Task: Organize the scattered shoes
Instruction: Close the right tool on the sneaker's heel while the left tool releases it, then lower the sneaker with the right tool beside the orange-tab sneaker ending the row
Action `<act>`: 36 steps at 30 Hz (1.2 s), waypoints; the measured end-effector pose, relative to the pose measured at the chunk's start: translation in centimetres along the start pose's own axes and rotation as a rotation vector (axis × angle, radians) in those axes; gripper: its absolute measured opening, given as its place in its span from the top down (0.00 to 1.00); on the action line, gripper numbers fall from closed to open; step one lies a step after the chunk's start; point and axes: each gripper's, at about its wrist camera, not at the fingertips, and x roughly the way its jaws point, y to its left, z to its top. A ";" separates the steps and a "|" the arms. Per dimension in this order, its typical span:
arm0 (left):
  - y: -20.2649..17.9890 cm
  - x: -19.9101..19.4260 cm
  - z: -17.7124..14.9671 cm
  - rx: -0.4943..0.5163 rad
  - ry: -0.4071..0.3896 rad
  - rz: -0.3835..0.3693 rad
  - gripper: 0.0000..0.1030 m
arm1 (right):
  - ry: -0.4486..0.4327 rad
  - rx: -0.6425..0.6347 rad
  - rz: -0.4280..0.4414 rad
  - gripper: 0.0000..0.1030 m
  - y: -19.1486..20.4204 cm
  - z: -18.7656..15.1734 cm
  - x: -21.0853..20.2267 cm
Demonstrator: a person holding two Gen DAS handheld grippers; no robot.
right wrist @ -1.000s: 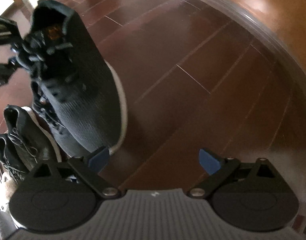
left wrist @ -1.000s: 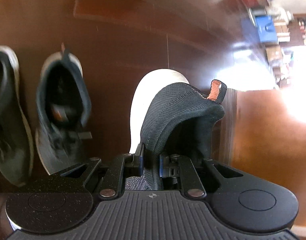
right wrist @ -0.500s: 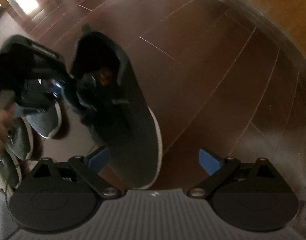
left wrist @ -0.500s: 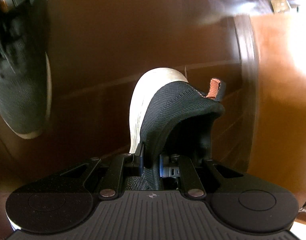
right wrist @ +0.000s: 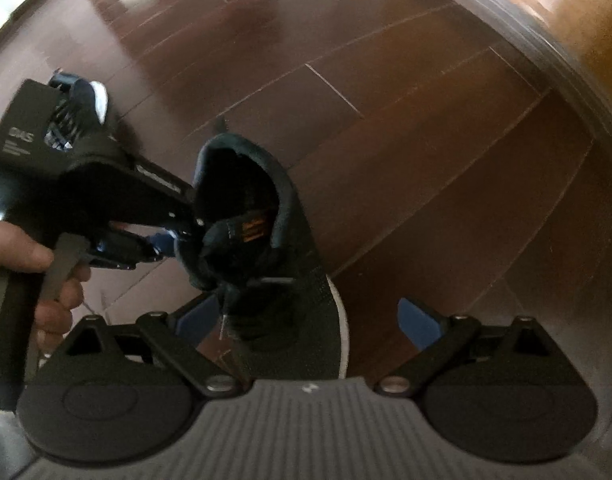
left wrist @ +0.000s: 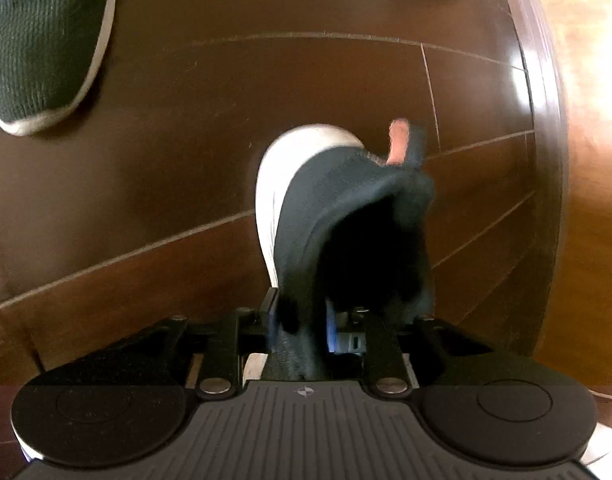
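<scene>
Carrying one dark sneaker toward the wall

The left gripper [left wrist: 298,322] pinches the dark sneaker [left wrist: 345,216] by its collar above the floor [left wrist: 306,80]; the right gripper [right wrist: 306,314] gapes, holding nothing. Next, I'd judge: lower it, heel to the baseboard [left wrist: 541,160].

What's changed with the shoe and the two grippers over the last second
The left gripper has carried the dark shoe away from the row of other shoes toward the wooden baseboard; only one other shoe's toe now shows. The grip on the shoe collar stayed the same. The right gripper stayed open and empty.
</scene>
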 end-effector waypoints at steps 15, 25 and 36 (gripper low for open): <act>3.2 -7.6 1.5 0.037 -0.111 0.008 0.20 | -0.045 -0.276 0.010 0.07 7.4 2.4 1.0; 9.0 -10.4 0.1 -0.124 -0.147 0.105 0.18 | -0.013 -0.589 0.077 0.11 10.5 5.0 5.5; 12.5 -13.8 -2.4 -0.294 -0.123 0.163 0.18 | 0.193 -0.674 0.077 0.31 11.1 3.8 11.6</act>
